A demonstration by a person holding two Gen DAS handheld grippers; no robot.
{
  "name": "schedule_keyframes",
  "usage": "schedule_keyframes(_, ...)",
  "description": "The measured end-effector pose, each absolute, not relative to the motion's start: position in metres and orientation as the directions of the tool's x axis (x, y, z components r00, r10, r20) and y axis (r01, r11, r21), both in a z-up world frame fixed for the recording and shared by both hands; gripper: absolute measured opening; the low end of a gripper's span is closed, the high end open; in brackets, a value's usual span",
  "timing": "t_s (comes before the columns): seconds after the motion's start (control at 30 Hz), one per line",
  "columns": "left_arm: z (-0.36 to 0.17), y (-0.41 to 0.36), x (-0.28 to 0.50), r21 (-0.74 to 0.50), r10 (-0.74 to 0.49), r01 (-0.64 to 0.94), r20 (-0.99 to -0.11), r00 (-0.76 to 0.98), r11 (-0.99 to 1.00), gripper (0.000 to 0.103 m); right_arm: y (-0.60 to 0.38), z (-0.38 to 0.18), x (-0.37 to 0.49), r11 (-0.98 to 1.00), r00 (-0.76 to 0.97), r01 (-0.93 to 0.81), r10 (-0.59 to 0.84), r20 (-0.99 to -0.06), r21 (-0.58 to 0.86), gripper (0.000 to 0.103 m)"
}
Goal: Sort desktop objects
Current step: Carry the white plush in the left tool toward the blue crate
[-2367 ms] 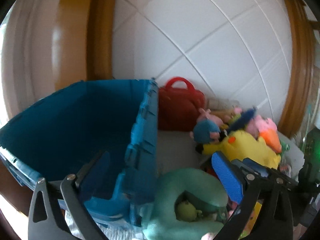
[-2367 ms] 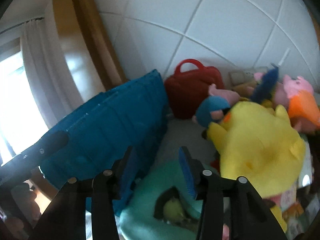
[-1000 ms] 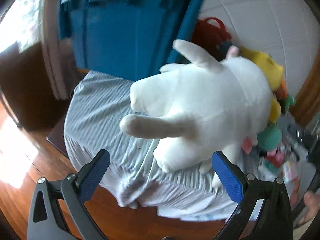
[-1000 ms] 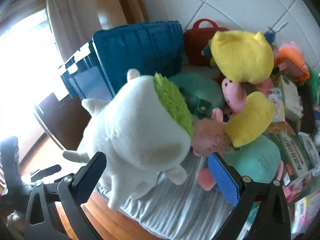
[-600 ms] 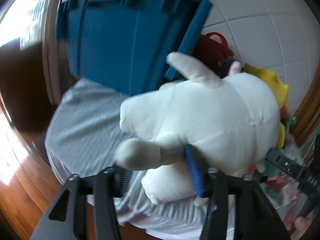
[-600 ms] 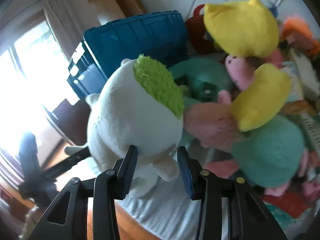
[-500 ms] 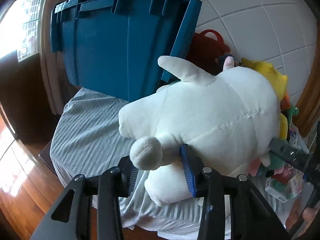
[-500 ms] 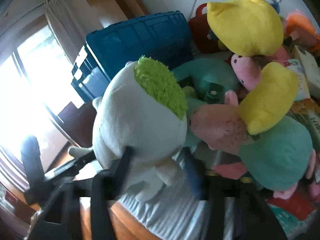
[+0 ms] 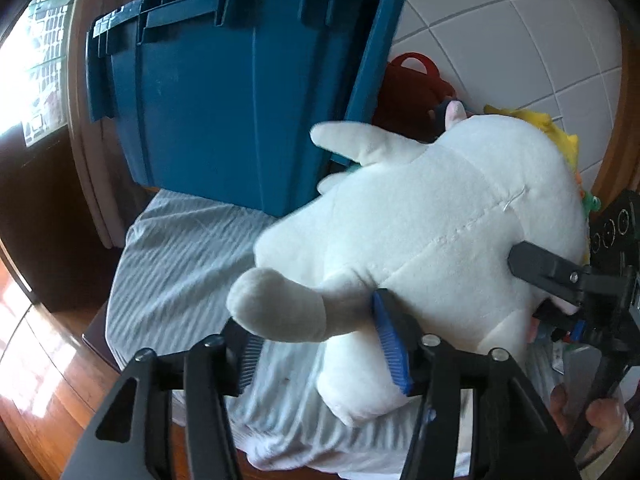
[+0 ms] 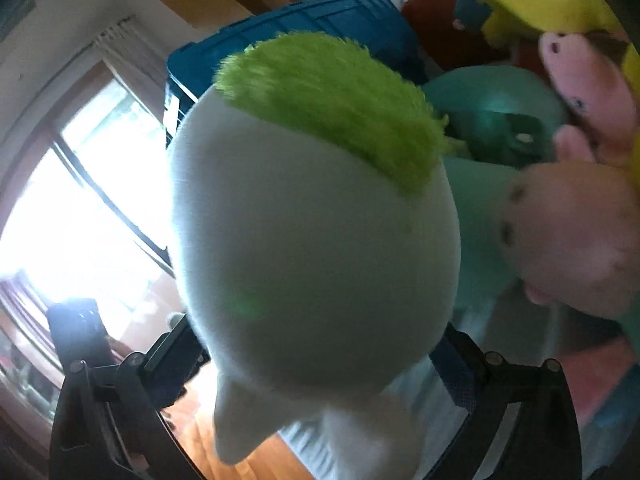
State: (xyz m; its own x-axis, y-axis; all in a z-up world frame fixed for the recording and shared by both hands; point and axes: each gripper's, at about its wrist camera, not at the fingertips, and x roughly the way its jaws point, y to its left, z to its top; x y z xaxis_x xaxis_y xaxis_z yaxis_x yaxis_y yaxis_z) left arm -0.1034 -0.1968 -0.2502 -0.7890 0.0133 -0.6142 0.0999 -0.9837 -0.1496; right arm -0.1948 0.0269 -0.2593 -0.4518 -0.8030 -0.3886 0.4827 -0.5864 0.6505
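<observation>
The left gripper [image 9: 320,344] is opening, its pads around a limb of the white plush toy [image 9: 432,232]. The right gripper [image 10: 320,376] is opening wide astride the toy's green-tufted head. The toy lies near the tabletop's front edge on striped cloth [image 9: 176,256], before a blue crate [image 9: 224,88] and piled plush toys [image 10: 576,208].

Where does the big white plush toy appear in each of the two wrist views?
Left wrist: white plush toy, centre to right, one limb between the left gripper fingers.
Right wrist: white plush toy fills the centre, green tuft on top.
Shared landmark: blue crate behind it.
</observation>
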Motion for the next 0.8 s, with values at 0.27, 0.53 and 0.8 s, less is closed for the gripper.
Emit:
schedule_keyframes(0.27,-0.242,-0.187,-0.107,-0.074,-0.021,0.077,-0.575,-0.818,-0.994,0.027,-0.016,-0.232,-0.186,-0.587,-0.461,0.593,-0.809,-0.366,0.552,0.087)
schedule_keyframes(0.53,-0.175,-0.184,-0.085,-0.075,0.023,0.020,-0.539,-0.842,-0.997,0.027,-0.002,-0.169,-0.168,-0.578,-0.483,0.574,-0.811,-0.329,0.581,0.086)
schedule_keyframes(0.8,-0.066,-0.184,-0.065,-0.069,0.075,-0.048,-0.469,-0.880,-0.996,0.027,0.001,-0.059,-0.137,-0.599,-0.559,0.581,-0.786,-0.264,0.551,0.086)
